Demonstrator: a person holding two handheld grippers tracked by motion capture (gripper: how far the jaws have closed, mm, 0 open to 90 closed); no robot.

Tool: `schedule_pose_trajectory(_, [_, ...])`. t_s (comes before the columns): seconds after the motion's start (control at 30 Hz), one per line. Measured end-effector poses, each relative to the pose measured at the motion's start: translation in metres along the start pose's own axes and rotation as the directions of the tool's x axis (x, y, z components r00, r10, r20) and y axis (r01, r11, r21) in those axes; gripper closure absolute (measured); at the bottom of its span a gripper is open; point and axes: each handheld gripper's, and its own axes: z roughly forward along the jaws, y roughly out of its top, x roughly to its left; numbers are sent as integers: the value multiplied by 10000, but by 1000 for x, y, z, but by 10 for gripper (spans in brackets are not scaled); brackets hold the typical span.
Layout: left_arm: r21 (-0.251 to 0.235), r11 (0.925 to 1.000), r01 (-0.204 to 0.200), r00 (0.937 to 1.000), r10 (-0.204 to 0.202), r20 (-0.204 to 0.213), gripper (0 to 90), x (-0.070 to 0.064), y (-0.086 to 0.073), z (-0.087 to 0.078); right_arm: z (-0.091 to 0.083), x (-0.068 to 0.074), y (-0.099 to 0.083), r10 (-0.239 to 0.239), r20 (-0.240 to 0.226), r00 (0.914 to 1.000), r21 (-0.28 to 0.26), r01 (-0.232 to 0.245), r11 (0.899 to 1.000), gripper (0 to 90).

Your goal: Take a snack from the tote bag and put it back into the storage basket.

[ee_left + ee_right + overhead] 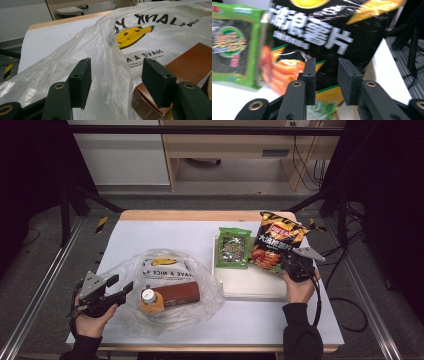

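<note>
A black and orange chips bag (277,237) (332,32) stands tilted over the right end of a white tray (250,285). My right gripper (286,262) (325,72) is at its lower right corner, jaws drawn close with the bag's lower part between them. A green seaweed pack (233,247) (232,47) lies on the tray to the left. My left gripper (124,281) (115,75) is open at the left edge of a clear plastic bag (165,290) (105,50), a fold of film rising between its jaws. Inside lie a brown box (177,293) (190,62) and an orange bottle (149,299).
The white tabletop (165,232) has bare room behind the plastic bag and along the front edge. Black frame posts and cables (345,255) stand off the table's right side.
</note>
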Motion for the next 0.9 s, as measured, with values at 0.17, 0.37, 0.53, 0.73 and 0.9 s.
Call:
schedule_pose_trajectory(0.17, [0,10000,-17,10000,17,11,407,-1,0,0,-4,20,-6,-283,-837,9961,202,301,9993,761])
schedule_pose_trajectory(0.37, [-8,10000,17,10000,-17,17,408,0,0,0,8,17,-16,-470,-270,9985,1068,496,9930,831])
schedule_pose_trajectory(0.53, [-26,10000,7,10000,-7,28,408,0,0,-1,6,14,-15,-690,305,9971,1059,654,9922,825])
schedule_pose_trajectory(0.73, [-15,10000,8,10000,-8,41,408,0,0,-1,4,14,-15,-597,390,9975,944,558,9940,756])
schedule_pose_trajectory(0.9, [-8,10000,2,10000,-2,58,408,0,0,0,2,16,-14,-495,1037,9934,689,425,9967,529])
